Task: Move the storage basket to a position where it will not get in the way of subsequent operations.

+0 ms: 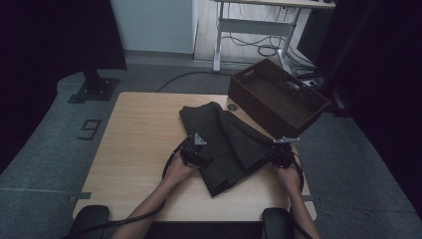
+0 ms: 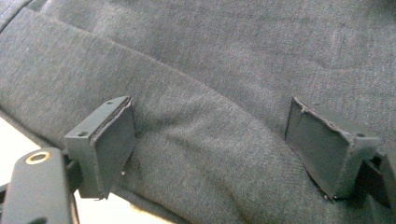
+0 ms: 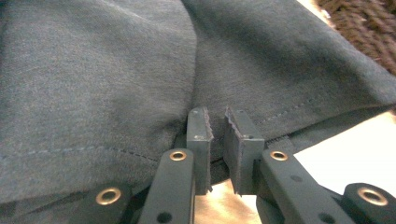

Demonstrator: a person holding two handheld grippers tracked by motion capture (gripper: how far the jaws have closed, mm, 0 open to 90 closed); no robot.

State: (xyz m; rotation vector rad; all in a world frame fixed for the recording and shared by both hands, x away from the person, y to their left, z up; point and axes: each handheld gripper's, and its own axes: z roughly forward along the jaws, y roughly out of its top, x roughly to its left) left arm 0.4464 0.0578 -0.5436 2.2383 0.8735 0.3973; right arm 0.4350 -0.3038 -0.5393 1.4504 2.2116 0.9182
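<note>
Bench (image 1: 139,144): pale wood, centre of the high view, a dark woven basket (image 1: 278,97) at its upper right corner.
Garment (image 1: 226,142): dark grey cloth, partly folded, mid-frame between my hands; not in the basket yet.
Left claw (image 1: 195,152): spread wide over a fold (image 2: 205,154), nothing gripped.
Right claw (image 1: 281,152): nearly pressed together, pinching the stitched hem (image 3: 216,140).
Progress: I judge the folding underway, storing still ahead.

A wooden table (image 1: 139,144) bears dark cloth (image 1: 229,144) and a basket (image 1: 278,97).

High view overhead, gripper views close, sharing garment (image 1: 226,144)
</note>
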